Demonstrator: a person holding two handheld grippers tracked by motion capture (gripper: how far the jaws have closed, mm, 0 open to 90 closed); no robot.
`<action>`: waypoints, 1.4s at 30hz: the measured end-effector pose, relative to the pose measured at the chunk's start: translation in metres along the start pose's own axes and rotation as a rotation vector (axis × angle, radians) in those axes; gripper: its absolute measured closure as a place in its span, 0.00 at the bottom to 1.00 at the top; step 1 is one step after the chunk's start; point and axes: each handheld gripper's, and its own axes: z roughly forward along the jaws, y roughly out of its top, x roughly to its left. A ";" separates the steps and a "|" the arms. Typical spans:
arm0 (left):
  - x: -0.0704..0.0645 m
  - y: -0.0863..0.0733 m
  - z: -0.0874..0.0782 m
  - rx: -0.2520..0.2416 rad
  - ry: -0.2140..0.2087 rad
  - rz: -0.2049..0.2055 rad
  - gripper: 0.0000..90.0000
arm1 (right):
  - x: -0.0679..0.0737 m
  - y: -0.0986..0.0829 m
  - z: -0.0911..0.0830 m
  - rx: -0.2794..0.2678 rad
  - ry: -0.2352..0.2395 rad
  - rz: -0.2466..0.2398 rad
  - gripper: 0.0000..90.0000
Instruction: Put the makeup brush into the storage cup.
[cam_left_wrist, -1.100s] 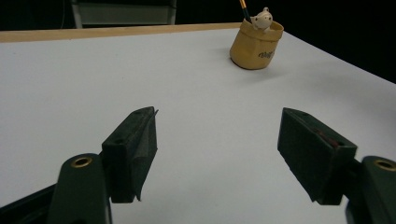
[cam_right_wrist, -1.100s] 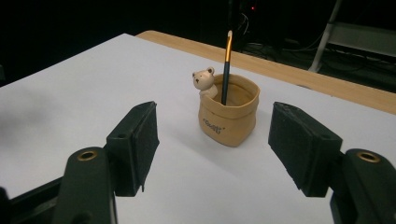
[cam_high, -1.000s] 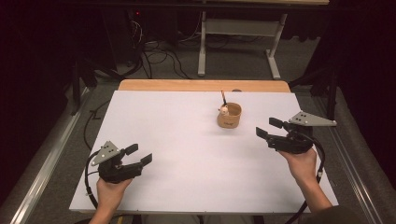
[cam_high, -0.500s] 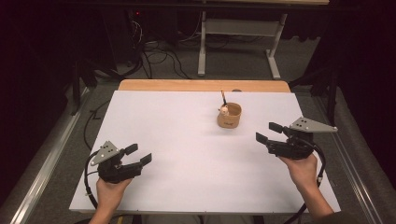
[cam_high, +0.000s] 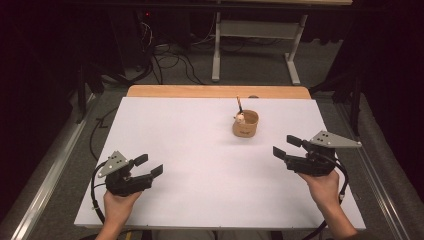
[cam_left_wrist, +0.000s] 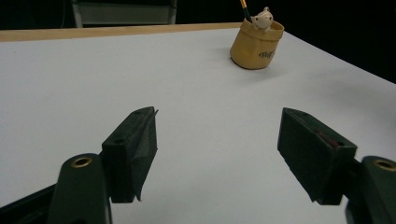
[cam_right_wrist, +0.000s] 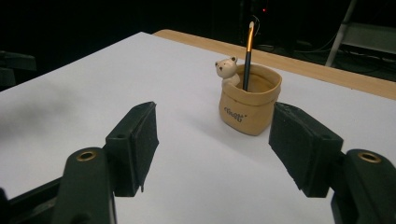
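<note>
A small tan pot (cam_high: 245, 124) with a little bear figure on its rim stands on the white table (cam_high: 200, 150), right of centre toward the back. A dark pencil (cam_right_wrist: 248, 51) stands upright in the pot (cam_right_wrist: 250, 100). My right gripper (cam_high: 287, 146) is open near the right edge, a short way in front of and to the right of the pot, pointing left. My left gripper (cam_high: 149, 165) is open at the front left, with nothing between its jaws. The pot (cam_left_wrist: 256, 44) lies far ahead of it in the left gripper view.
A wooden strip (cam_high: 217, 91) runs along the table's far edge. Beyond it are a metal desk frame (cam_high: 255, 47) and cables on the floor. Metal rails flank the table on both sides.
My right gripper has drawn back toward the person and slightly down, away from the pot. The left gripper has stayed put.
</note>
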 end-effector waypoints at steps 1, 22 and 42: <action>0.000 0.000 0.000 0.000 0.001 -0.001 0.32 | 0.001 -0.001 0.000 0.003 0.002 0.005 0.38; 0.000 0.000 0.000 0.000 0.001 -0.002 0.32 | 0.005 -0.017 -0.002 0.003 0.016 0.019 0.39; 0.000 0.000 0.000 -0.001 0.001 -0.001 0.32 | 0.006 -0.035 -0.001 0.022 0.007 0.029 0.39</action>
